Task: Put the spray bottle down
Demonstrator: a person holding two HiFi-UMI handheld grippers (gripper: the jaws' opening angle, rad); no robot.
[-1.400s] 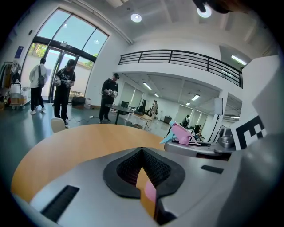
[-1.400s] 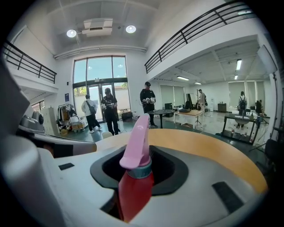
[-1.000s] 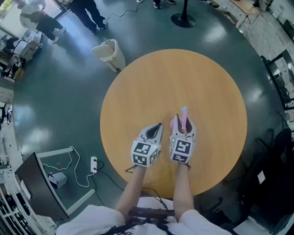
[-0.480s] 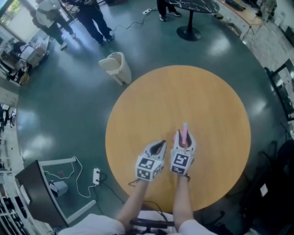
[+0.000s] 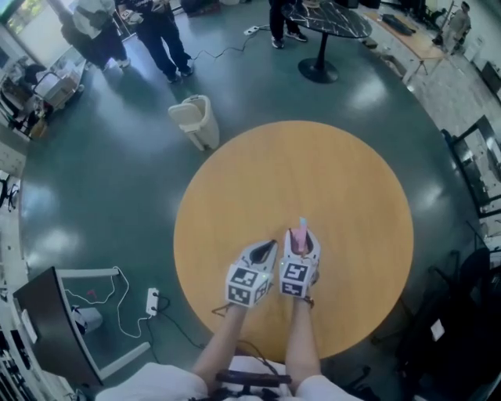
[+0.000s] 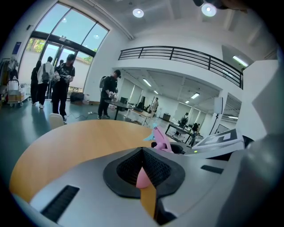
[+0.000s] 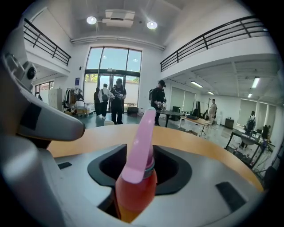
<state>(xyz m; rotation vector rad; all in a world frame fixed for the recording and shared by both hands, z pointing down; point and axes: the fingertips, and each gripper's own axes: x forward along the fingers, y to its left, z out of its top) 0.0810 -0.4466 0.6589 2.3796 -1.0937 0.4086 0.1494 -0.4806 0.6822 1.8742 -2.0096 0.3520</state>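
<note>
The spray bottle [image 5: 300,233] has a pink trigger head and an orange-red body [image 7: 135,186]. It stands upright between my right gripper's [image 5: 301,238] jaws, low over the round wooden table [image 5: 313,164]. Those jaws are opening, and dark gaps show on both sides of the bottle's body in the right gripper view. My left gripper [image 5: 269,247] hovers just left of it, with its jaws shut and nothing held. In the left gripper view the bottle's pink head [image 6: 160,139] pokes up beside my right gripper. The bottle's base is hidden.
A cream waste bin [image 5: 196,119] stands on the green floor beyond the table's far left edge. Several people [image 5: 160,31] stand at the back left, near a black round table [image 5: 325,23]. A power strip [image 5: 152,300] and cables lie on the floor at the left.
My right gripper has sunk a little toward the table with the bottle in it. The left gripper has kept its place. The head view has shifted.
</note>
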